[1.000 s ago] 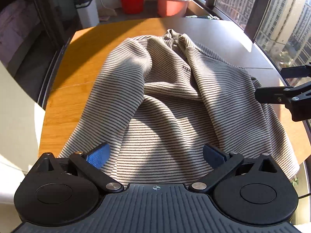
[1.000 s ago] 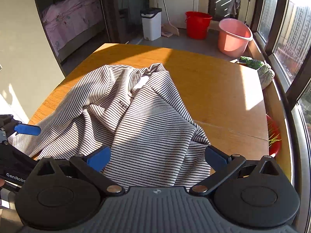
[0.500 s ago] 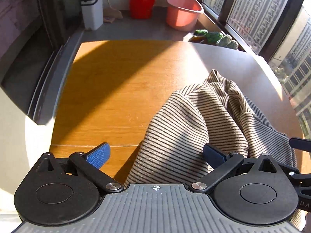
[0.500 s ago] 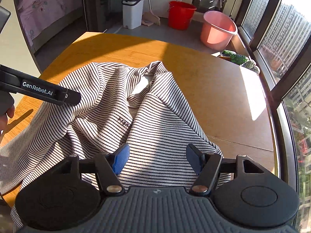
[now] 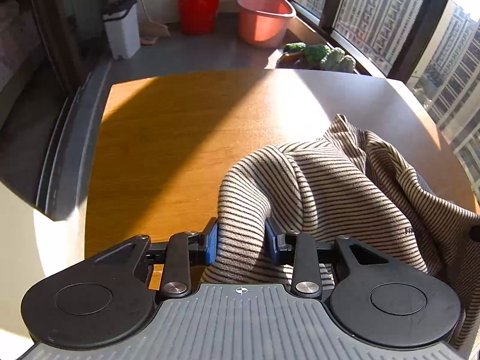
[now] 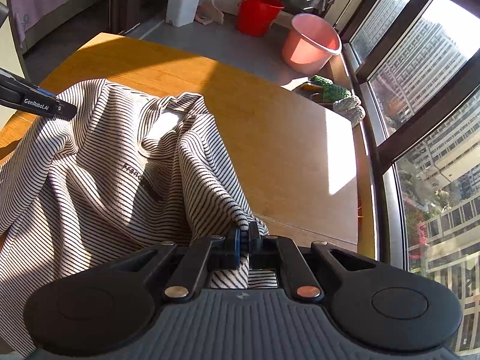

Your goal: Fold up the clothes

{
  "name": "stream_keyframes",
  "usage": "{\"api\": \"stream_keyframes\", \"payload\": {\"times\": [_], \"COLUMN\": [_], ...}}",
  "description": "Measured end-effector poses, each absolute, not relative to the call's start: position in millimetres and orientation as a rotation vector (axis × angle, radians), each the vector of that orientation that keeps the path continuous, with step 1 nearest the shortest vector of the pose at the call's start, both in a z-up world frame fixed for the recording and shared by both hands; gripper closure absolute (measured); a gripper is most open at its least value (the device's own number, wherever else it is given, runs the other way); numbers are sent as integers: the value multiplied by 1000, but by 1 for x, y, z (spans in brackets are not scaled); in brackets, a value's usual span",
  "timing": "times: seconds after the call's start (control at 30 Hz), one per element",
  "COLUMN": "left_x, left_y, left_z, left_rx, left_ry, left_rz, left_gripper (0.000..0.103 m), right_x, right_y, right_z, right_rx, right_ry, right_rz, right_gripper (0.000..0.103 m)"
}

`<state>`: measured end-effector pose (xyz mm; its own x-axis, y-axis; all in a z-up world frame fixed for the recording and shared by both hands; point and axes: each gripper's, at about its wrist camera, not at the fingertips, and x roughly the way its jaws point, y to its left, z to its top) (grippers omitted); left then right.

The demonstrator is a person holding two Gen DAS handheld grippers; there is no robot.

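- Right now, you are working on a striped top (image 6: 99,162) that is lying rumpled on the wooden table (image 5: 168,138), bunched toward its near side with the collar pointing away from you.
- Your right gripper (image 6: 243,241) is pinching a thin edge of the top, its jaws together on the cloth, likely so that corner stays put while the other side is being gathered.
- Your left gripper (image 5: 241,241) is closing around a thick rolled fold of the top; the blue pads (image 5: 211,241) are sitting on either side of it and seem to be touching the cloth already.
- Taking hold at two well-separated spots is probably meant to let you lift and spread the top flat before any fold.
- The far half of the table is lying bare, giving you room to lay it out.
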<state>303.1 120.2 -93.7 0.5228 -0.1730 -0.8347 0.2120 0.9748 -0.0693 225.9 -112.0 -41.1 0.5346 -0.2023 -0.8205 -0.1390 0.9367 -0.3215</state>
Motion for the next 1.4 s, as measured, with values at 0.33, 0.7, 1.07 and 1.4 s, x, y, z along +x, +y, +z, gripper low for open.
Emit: {"api": "stream_keyframes", "payload": {"times": [0.33,0.7,1.07,1.4], "left_x": [311,244,253,290], "left_y": [164,128,94,69], "left_z": [-65,-61,-71,-98], "left_rx": [-23,-82,-77,186], "left_ry": [952,1009,990,1040], "left_rz": [-86,-242,-46,25], "left_gripper": [39,16,9,25], "right_x": [311,351,387,296], "right_y": [-203,-112,-151,-205], "right_z": [-29,-74,-124,-77], "right_rx": [-342,-583,-674,-300], "right_ry": [1040,906,923,953], "right_rz": [-249,365,287,404], "right_gripper": [93,31,91,37]}}
